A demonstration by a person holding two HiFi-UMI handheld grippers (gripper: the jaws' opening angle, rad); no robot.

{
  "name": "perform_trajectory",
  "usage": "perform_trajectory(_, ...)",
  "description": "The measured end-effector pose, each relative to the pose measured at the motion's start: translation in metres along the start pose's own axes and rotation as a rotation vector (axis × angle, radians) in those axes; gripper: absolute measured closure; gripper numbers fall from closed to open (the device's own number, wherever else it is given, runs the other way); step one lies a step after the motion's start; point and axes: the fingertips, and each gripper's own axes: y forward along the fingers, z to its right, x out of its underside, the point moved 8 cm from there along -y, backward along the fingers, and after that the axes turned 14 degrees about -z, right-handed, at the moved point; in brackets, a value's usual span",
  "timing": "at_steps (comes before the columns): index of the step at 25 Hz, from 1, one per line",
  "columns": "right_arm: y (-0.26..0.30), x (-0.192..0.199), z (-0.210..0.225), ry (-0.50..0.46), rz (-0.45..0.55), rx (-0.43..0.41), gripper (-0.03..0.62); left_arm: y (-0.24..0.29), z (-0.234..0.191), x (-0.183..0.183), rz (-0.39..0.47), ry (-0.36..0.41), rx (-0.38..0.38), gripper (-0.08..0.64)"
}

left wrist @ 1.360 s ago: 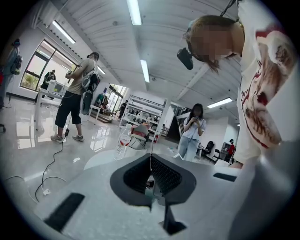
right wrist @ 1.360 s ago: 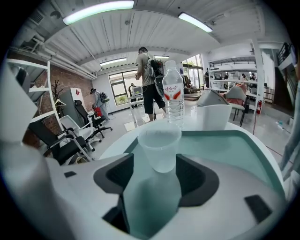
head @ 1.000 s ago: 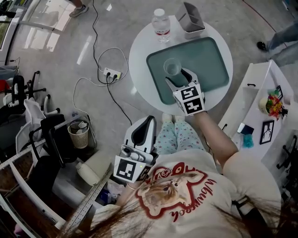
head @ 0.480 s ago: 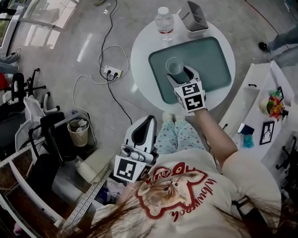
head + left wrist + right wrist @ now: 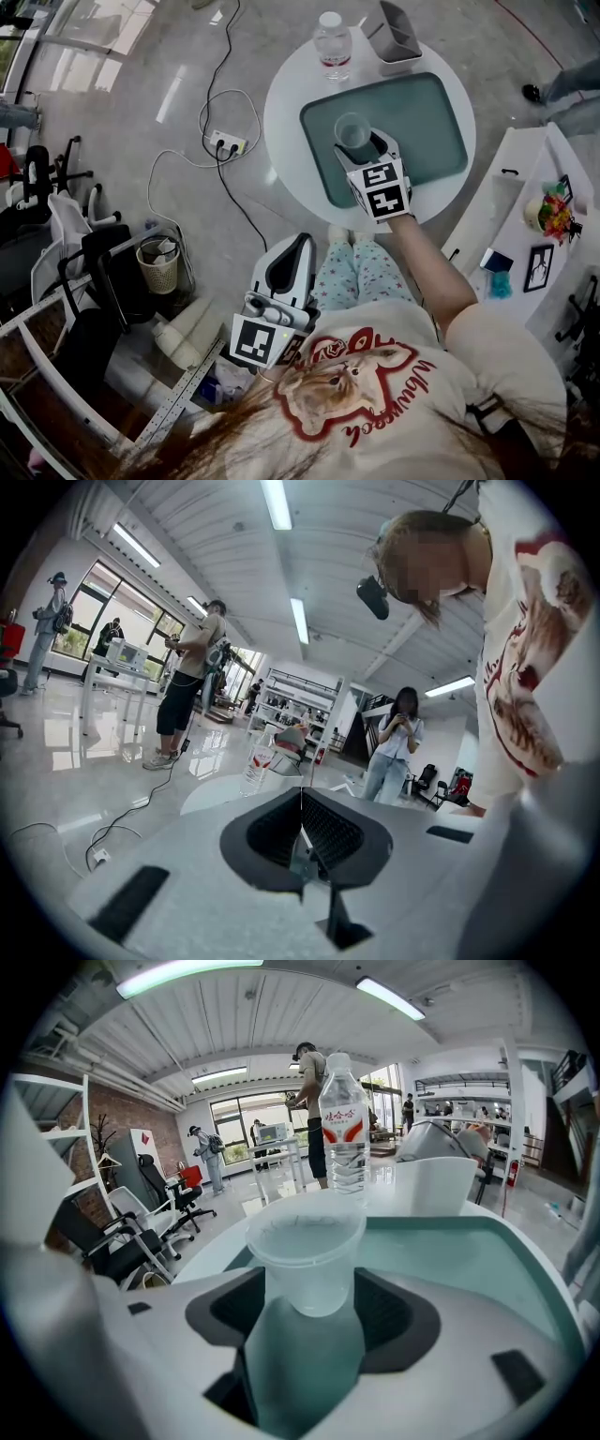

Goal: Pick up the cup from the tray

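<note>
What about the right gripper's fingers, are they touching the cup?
Cannot tell. In the right gripper view the cup stands between the right gripper's fingers, its sides very close to them, but neither contact nor a gap shows plainly.

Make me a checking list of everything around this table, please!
Surface: round white table with a teal tray on it.
Job's things: clear cup, upright on the tray.
Clutter: water bottle and pale box beyond the tray.
Grippers: right gripper jaws apart, either side of the cup; left gripper shut, empty, away from the table.
Cables: power strip and cables on the floor.
Surroundings: bin, chairs, white shelf.
</note>
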Motion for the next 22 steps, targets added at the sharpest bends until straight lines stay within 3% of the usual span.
perform_trajectory(22, 0.013, -0.018, 0.004, -0.053, -0.064, -0.002, 0.318, 0.003, 0.006, -0.001, -0.011, -0.010, -0.030, 0.545)
